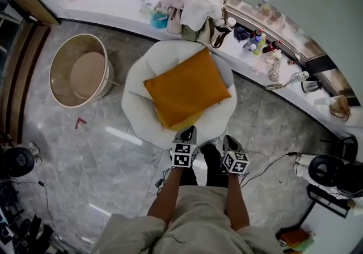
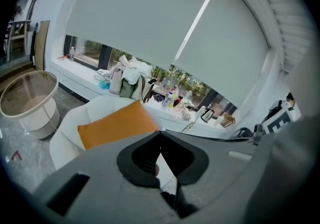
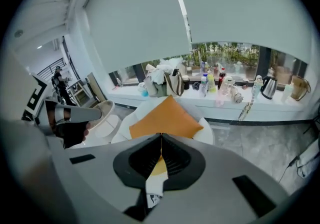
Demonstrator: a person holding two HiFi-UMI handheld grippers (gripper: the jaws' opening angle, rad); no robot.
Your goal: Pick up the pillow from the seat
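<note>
Orange square pillow [image 1: 187, 91] | round white seat [image 1: 138, 97] | left claw [image 2: 160, 131], right claw [image 3: 161, 135] closed, empty

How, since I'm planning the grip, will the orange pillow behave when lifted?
The orange pillow looks plump and soft, so it will probably sag if gripped by one corner. Being stuffed fabric, it is probably light for its size. Resting broadside on the white seat, it should not roll.

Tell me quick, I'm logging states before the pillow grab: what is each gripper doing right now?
Left gripper: fingers closed, holding nothing.
Right gripper: fingers closed, holding nothing.
</note>
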